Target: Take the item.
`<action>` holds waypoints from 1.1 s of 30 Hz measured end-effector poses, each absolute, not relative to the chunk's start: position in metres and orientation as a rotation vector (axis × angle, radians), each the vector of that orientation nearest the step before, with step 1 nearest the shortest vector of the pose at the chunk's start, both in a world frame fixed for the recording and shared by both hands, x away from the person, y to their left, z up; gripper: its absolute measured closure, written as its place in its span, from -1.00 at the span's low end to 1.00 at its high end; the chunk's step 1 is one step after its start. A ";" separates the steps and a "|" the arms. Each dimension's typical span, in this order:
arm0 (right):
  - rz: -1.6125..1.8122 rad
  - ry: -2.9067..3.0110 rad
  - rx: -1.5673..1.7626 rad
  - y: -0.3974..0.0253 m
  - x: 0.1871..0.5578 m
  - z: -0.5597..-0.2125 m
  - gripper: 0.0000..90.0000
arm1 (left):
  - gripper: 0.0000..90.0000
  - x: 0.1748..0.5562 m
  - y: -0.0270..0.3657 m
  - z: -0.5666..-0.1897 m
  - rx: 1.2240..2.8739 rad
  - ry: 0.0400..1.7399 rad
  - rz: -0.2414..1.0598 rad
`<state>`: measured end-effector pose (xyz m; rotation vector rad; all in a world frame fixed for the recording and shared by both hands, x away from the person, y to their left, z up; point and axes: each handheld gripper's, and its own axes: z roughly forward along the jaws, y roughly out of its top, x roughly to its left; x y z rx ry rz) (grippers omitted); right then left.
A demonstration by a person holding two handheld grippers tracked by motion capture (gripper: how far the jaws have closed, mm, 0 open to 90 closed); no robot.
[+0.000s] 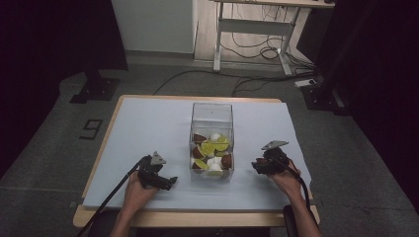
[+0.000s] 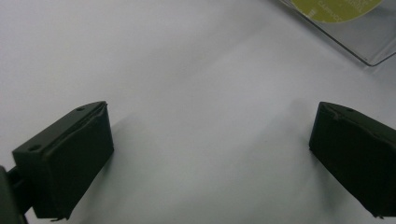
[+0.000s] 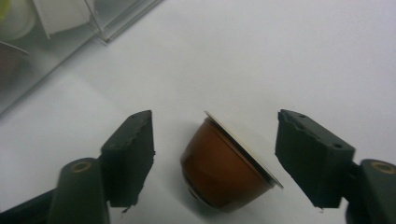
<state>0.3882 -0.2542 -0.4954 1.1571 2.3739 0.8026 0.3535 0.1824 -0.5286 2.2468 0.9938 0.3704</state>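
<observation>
Right gripper (image 3: 215, 158) agape around brown capsule (image 3: 224, 168)

A white desk frame (image 1: 257, 24) stands beyond, cables (image 1: 247, 49) apparently underneath.

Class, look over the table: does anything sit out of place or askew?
Yes: one brown capsule lies tilted on the white mat between the right gripper's open jaws, outside the clear box holding the others.
</observation>
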 end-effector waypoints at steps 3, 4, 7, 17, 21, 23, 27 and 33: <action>0.819 2.356 1.158 -0.255 0.386 -0.491 -0.49 | -1.00 0.353 0.182 -0.529 2.247 0.994 0.371; 0.831 2.346 1.165 -0.255 0.385 -0.488 -0.50 | -1.00 0.353 0.182 -0.529 2.247 0.994 0.370; 0.860 2.333 1.171 -0.258 0.382 -0.483 -0.57 | -1.00 0.353 0.182 -0.529 2.247 0.994 0.371; 0.857 2.323 1.181 -0.265 0.365 -0.477 -0.69 | -1.00 0.353 0.182 -0.529 2.247 0.994 0.370; 0.834 2.319 1.191 -0.266 0.358 -0.480 -0.74 | -1.00 0.353 0.182 -0.529 2.247 0.993 0.371; 0.831 2.311 1.199 -0.266 0.355 -0.481 -0.83 | -1.00 0.353 0.182 -0.529 2.246 0.994 0.371; 0.824 2.305 1.215 -0.266 0.351 -0.485 -0.95 | -1.00 0.353 0.182 -0.529 2.246 0.994 0.372; 0.781 2.329 1.234 -0.265 0.351 -0.496 -1.00 | -1.00 0.353 0.182 -0.529 2.245 0.995 0.371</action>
